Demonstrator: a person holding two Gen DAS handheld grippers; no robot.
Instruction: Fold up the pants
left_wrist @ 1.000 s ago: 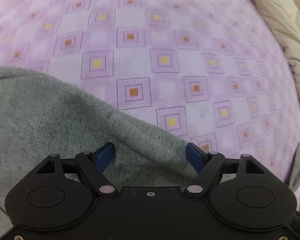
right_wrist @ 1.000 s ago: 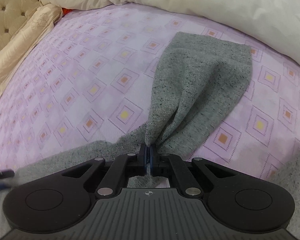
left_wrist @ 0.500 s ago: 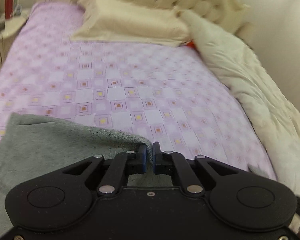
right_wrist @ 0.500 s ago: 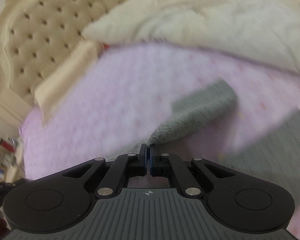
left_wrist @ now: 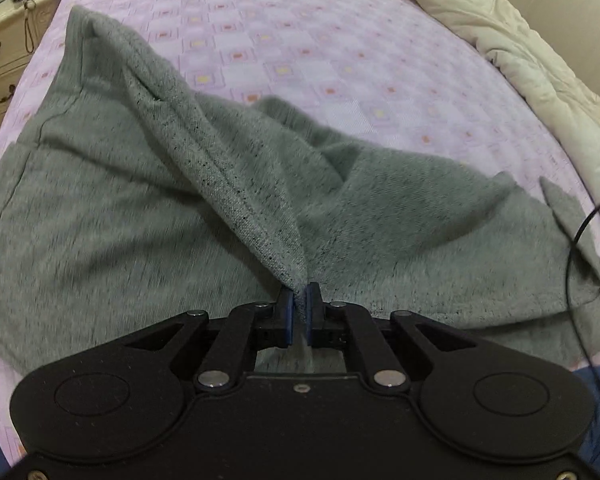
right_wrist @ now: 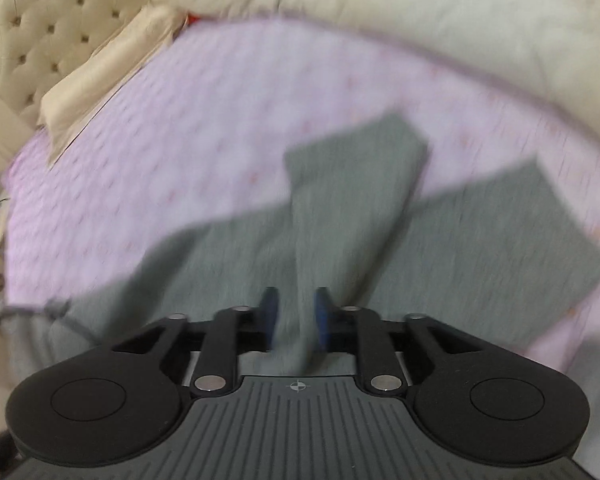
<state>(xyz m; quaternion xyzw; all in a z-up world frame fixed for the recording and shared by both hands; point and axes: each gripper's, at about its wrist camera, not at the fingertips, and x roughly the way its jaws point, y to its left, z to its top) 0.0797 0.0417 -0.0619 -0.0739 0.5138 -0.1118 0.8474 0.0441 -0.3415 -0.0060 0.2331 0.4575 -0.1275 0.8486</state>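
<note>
Presently — grey pants [left_wrist: 140, 208] across the purple bed [left_wrist: 340, 40]; left tool [left_wrist: 298, 312] pinched tight on a raised fold, lower centre; right tool [right_wrist: 294, 316] just opening, pads apart — fabric between them

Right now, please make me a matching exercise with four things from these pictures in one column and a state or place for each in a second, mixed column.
1. left tongs
2. right tongs
3. grey knitted pants
4. cream quilted duvet

a. bunched along the bed's edge
b. jaws apart, cloth loose between them
c. spread on the purple checked sheet
d. clamped on a fold

Pairs: 1-d, 2-b, 3-c, 4-a
</note>
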